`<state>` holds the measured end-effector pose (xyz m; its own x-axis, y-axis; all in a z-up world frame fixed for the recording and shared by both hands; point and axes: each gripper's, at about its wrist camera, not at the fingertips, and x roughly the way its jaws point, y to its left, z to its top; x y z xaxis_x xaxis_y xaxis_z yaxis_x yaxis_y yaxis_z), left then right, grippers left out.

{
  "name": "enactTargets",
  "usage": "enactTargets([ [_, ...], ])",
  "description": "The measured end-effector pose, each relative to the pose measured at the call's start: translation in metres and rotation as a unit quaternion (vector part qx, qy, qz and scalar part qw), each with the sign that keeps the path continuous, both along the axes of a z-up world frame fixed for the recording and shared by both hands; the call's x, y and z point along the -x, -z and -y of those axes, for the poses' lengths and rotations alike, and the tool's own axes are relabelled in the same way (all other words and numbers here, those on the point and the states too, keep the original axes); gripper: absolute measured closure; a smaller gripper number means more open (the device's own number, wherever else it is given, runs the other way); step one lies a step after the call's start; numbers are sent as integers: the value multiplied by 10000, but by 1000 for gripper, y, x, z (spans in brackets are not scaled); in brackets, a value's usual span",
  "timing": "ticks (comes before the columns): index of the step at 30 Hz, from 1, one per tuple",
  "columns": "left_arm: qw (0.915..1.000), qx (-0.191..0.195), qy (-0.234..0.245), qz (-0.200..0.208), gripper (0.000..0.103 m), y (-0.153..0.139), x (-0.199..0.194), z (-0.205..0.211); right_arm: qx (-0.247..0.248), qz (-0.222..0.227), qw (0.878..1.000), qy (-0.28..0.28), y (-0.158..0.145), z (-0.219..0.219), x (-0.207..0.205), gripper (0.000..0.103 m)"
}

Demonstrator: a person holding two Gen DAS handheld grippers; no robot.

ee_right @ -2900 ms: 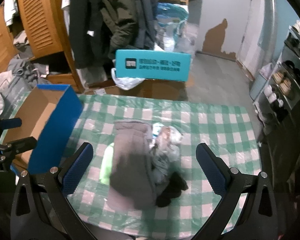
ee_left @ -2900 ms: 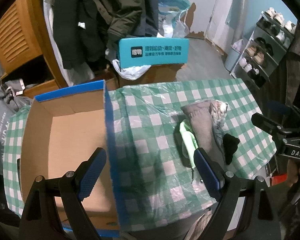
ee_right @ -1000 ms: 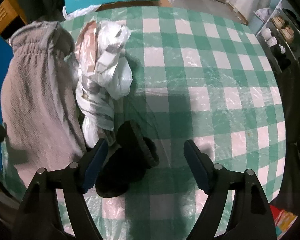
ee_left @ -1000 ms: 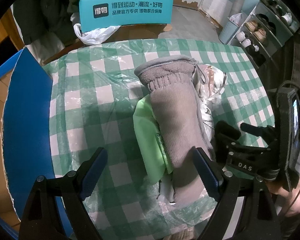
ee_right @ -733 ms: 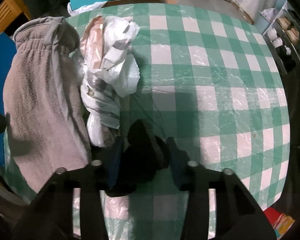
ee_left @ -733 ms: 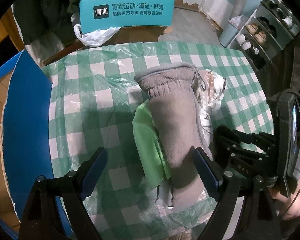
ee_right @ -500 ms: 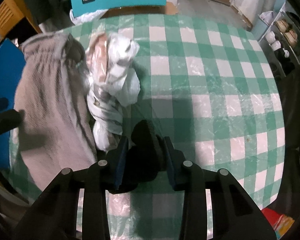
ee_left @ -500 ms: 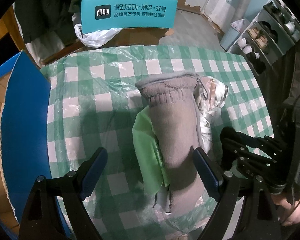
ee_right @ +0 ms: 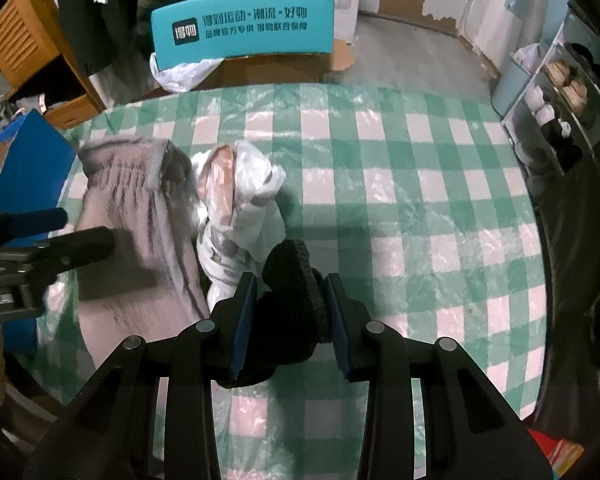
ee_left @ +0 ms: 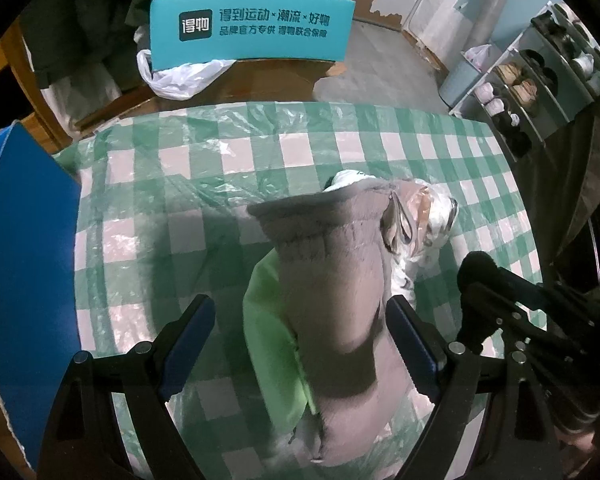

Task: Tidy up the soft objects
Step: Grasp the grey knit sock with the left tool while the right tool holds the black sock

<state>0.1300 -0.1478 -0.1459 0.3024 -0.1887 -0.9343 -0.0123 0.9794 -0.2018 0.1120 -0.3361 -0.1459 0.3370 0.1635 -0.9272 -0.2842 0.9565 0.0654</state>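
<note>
The right tool (ee_right: 288,312) pinches the black knit piece (ee_right: 296,280) beside the pile on the table (ee_right: 420,200), likely for boxing; the left tool (ee_left: 300,344), wide open, straddles the grey garment (ee_left: 336,288), empty

Right gripper (ee_right: 290,312): formerly wide open high above the pile; since lowered, now clamped on the black knitted fabric bundle (ee_right: 296,280), which is lifted off the green-and-white checked plastic tablecloth (ee_right: 400,208).

Left gripper (ee_left: 300,344): formerly over the blue-sided cardboard box (ee_left: 28,260) at the left; since shifted right, now straddling, fingers spread, the long grey fleece garment (ee_left: 340,280) and the light green cloth (ee_left: 272,340) beneath it.
</note>
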Motion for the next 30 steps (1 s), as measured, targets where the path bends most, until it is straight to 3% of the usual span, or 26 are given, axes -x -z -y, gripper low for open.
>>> enactTargets([
  [3, 10000, 9, 26, -8, 16, 2, -5, 3, -22, 48, 10000, 17, -6, 2, 0, 69],
  [13, 9996, 163, 208, 124, 69, 4, -7, 9, -94, 51, 9999, 44, -10, 5, -2, 69],
  [16, 9991, 237, 288, 188, 77, 0, -5, 10, -99, 41, 9999, 54, -10, 7, -1, 69],
  [30, 9957, 641, 549, 377, 80, -32, 10, 11, -111, 211, 9997, -36, -23, 3, 4, 69],
])
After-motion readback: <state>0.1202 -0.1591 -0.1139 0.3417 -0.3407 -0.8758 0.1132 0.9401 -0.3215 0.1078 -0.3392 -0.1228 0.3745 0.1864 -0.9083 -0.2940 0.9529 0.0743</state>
